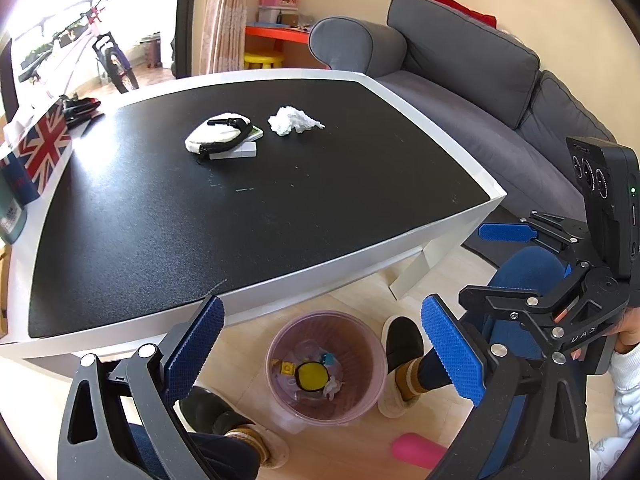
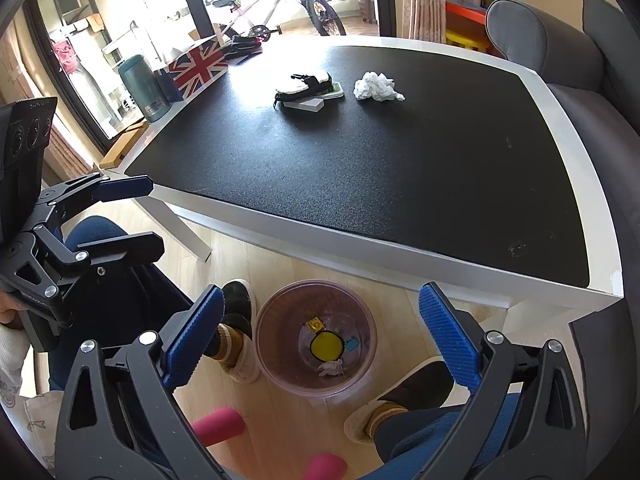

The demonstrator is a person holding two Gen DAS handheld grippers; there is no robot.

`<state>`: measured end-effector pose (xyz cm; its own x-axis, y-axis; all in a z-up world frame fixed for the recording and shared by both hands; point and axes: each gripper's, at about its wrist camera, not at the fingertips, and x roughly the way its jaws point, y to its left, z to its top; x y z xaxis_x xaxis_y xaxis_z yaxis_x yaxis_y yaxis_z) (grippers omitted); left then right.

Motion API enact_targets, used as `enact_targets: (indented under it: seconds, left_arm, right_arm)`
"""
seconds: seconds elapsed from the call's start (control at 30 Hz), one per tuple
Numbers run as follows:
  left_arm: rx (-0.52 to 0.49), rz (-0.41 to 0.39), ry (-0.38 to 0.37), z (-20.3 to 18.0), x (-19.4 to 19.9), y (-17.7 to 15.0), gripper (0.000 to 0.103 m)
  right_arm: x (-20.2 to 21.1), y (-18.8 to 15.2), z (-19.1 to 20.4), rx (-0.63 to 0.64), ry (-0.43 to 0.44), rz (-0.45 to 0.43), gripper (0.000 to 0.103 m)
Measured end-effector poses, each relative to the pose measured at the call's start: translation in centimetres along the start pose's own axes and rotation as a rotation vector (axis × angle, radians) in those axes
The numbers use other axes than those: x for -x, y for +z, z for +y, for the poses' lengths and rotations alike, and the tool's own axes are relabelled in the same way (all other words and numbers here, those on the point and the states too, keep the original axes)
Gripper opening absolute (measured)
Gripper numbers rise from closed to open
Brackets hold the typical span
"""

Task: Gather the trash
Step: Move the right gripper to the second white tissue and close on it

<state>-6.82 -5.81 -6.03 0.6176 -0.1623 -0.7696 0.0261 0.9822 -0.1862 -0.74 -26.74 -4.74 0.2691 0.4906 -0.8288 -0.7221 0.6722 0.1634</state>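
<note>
Left wrist view: a crumpled white tissue [image 1: 294,120] lies on the black desk [image 1: 280,208], just beside a white pouch [image 1: 218,136]. The left gripper [image 1: 322,350] hangs over a pink bin [image 1: 326,364] on the floor, its blue fingers [image 1: 196,350] wide apart and empty. A grey sofa [image 1: 472,80] stands behind.

Right wrist view: the tissue [image 2: 376,87] sits at the desk's [image 2: 360,168] far side. The right gripper [image 2: 320,340], fingers [image 2: 450,340] apart, hangs above the bin [image 2: 316,338], which holds a yellow disc [image 2: 327,345]. A flag-print box [image 2: 198,65] and a bicycle [image 2: 280,0] lie beyond.
</note>
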Motion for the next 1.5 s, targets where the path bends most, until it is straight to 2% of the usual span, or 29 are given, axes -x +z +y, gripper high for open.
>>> enact_targets:
  seconds: [0.3, 0.7, 1.13, 1.5]
  left_arm:
    - [0.006, -0.035, 0.028, 1.6, 0.2, 2.8, 0.095]
    - [0.011, -0.066, 0.052, 4.7, -0.4, 7.8, 0.095]
    - [0.022, -0.051, 0.065, 7.3, -2.4, 10.7, 0.095]
    - [0.038, -0.022, 0.055, 8.9, -5.0, 11.4, 0.095]
  right_arm:
    - [1.1, 4.2, -1.7, -0.02, -0.016, -0.075, 0.098]
    - [-1.1, 11.9, -3.4, 0.02, -0.04, -0.1, 0.098]
    - [-7.4, 17.7, -4.8, 0.08, -0.055, -0.042, 0.098]
    - [-13.5, 20.3, -6.1, 0.089, -0.051, 0.035, 0.098]
